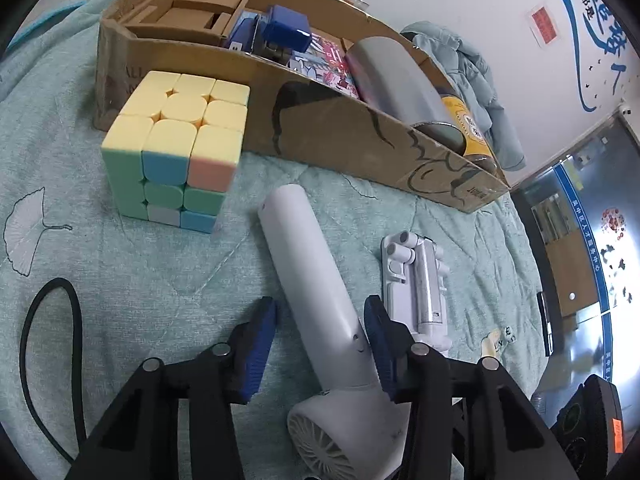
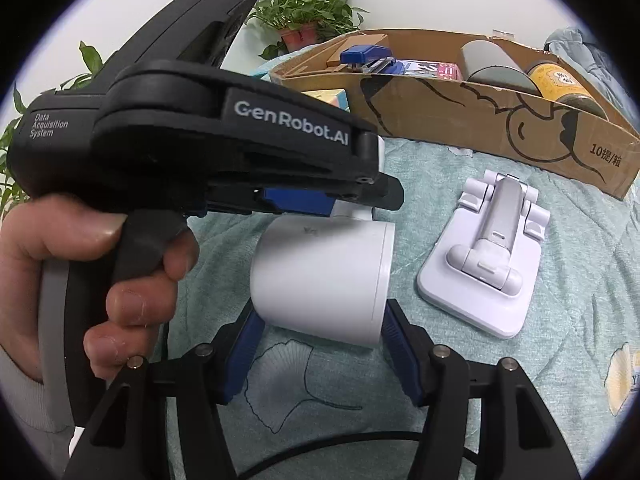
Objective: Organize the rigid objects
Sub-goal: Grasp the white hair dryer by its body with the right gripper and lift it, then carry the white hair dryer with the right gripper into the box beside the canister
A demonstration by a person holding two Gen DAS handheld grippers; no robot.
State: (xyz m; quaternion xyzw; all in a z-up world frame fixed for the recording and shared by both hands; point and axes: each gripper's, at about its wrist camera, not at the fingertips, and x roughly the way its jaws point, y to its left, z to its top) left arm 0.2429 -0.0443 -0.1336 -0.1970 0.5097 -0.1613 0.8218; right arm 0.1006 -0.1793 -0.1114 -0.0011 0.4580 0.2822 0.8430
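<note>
Both tongs straddle the white hair dryer (image 1: 316,280) on the bed: left tongs (image 1: 320,344) bracket its handle, right tongs (image 2: 320,356) its barrel, neither visibly clamped. Uneven closing could roll it away.

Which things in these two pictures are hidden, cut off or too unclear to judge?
- Left wrist view: the hair dryer head runs out of the bottom edge.
- Left wrist view: whether the left gripper presses the handle; its left pad looks apart.
- Right wrist view: the left gripper body covers most of the puzzle cube.
- Both views: the cardboard box wall hides the lower contents.
</note>
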